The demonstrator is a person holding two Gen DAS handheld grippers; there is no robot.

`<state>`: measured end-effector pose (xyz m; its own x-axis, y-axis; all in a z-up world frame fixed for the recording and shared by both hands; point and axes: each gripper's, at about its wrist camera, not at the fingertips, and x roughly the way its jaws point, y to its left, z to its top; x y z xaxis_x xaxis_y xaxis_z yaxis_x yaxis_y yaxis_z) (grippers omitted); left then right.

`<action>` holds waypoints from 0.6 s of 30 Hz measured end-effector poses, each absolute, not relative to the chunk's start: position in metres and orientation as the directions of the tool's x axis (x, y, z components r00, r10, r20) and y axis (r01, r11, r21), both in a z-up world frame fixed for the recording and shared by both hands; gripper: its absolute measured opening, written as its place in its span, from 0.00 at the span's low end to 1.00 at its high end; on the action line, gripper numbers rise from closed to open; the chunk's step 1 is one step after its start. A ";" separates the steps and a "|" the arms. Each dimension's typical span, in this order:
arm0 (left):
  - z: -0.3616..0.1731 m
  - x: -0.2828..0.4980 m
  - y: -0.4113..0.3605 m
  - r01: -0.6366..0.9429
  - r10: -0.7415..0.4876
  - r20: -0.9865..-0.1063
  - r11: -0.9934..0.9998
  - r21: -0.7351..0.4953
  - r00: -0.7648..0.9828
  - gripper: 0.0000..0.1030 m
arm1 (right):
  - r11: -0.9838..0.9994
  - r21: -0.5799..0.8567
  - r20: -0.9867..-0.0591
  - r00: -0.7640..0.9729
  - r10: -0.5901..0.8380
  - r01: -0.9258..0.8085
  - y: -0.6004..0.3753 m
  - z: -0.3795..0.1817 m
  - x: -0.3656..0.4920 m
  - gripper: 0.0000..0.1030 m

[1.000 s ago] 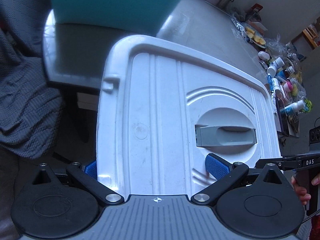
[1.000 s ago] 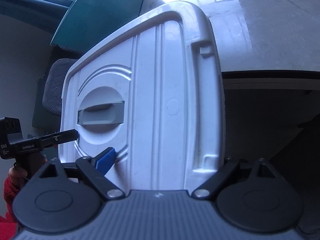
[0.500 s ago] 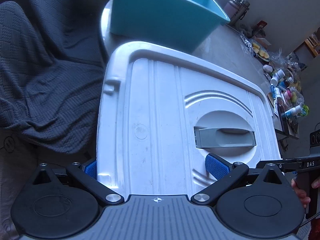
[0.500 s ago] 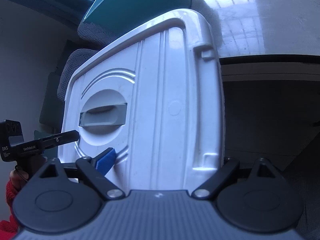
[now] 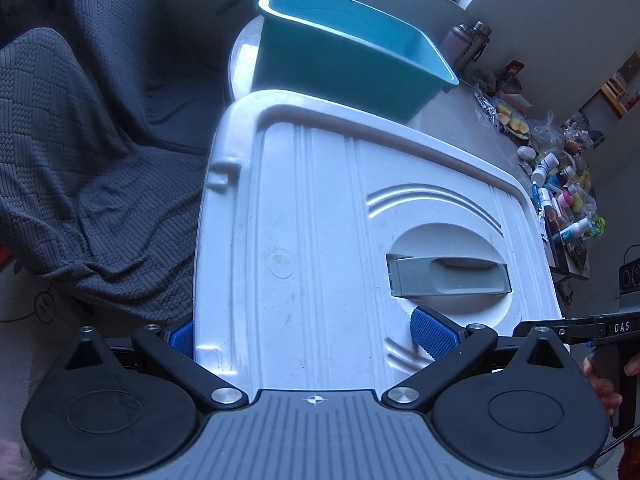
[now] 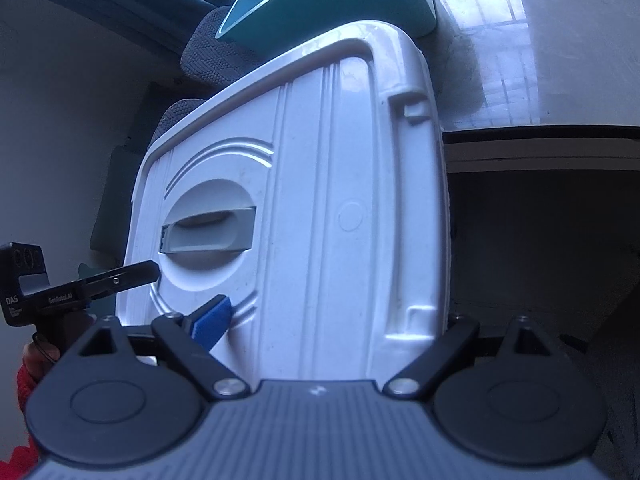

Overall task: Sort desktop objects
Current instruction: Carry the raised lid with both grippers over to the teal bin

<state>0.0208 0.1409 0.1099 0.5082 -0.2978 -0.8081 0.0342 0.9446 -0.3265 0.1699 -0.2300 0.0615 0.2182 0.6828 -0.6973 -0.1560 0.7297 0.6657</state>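
A large white plastic lid (image 5: 320, 220) with a grey recessed handle (image 5: 448, 276) fills both views; it also shows in the right wrist view (image 6: 320, 200). My left gripper (image 5: 304, 336) is shut on one edge of the lid, one blue pad on top and one underneath. My right gripper (image 6: 320, 324) is shut on the opposite edge. The lid is held in the air, tilted, in front of a teal plastic bin (image 5: 344, 60) on the grey table (image 5: 460, 128). The bin also shows in the right wrist view (image 6: 328, 4).
A dark grey knitted blanket (image 5: 88, 160) covers seating on the left. Bottles, bags and food clutter (image 5: 560, 184) crowd the far right of the table. Two flasks (image 5: 468, 40) stand behind the bin. Dark space lies under the table edge (image 6: 540, 136).
Both grippers have lifted the lid upward together. The teal bin and the table top have come into fuller view behind it. The grip on both edges is unchanged.
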 end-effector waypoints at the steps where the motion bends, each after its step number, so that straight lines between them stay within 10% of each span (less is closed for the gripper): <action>1: 0.112 0.021 0.142 0.032 -0.298 -0.808 0.944 -0.329 0.508 1.00 | 0.732 0.662 -0.699 0.219 0.681 -0.160 -0.228 0.063 0.171 0.88; 18: 0.165 0.082 0.155 0.035 -0.273 -0.791 0.952 -0.305 0.547 1.00 | 0.710 0.678 -0.667 0.247 0.703 -0.190 -0.247 0.073 0.197 0.88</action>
<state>0.0825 0.1546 0.1655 0.5471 -0.2734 -0.7912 0.0354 0.9518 -0.3045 0.1965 -0.2471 0.0726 0.2469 0.7034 -0.6666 -0.1899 0.7096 0.6785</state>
